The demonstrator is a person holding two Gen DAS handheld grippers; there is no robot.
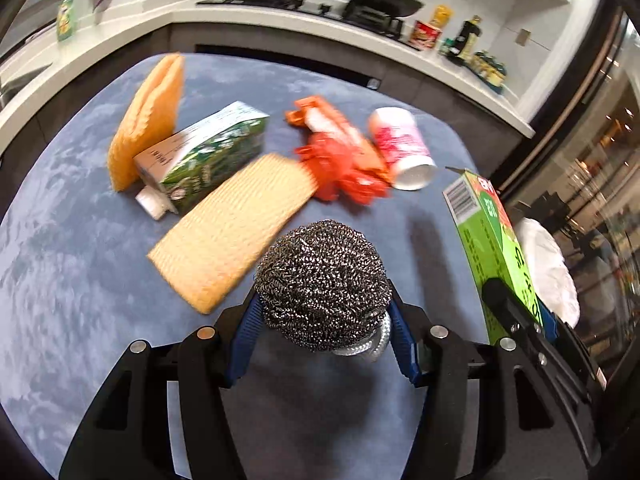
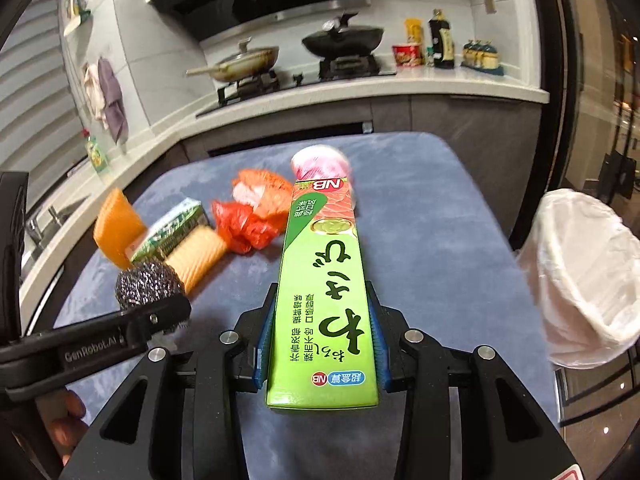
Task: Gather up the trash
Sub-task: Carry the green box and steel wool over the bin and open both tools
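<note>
My left gripper (image 1: 324, 312) is shut on a steel wool scourer (image 1: 322, 280), held above the blue table (image 1: 80, 280); the scourer also shows in the right wrist view (image 2: 148, 282). My right gripper (image 2: 320, 336) is shut on a long green box (image 2: 322, 292), held above the table; the box shows at the right of the left wrist view (image 1: 496, 248). On the table lie a green carton (image 1: 204, 152), a yellow sponge (image 1: 232, 228), an orange sponge (image 1: 148, 120), red and orange wrappers (image 1: 340, 156) and a pink can (image 1: 400, 148).
A bin lined with a white bag (image 2: 584, 276) stands off the table's right edge, also seen in the left wrist view (image 1: 552, 272). Behind the table runs a kitchen counter (image 2: 440, 80) with a stove, pans and bottles.
</note>
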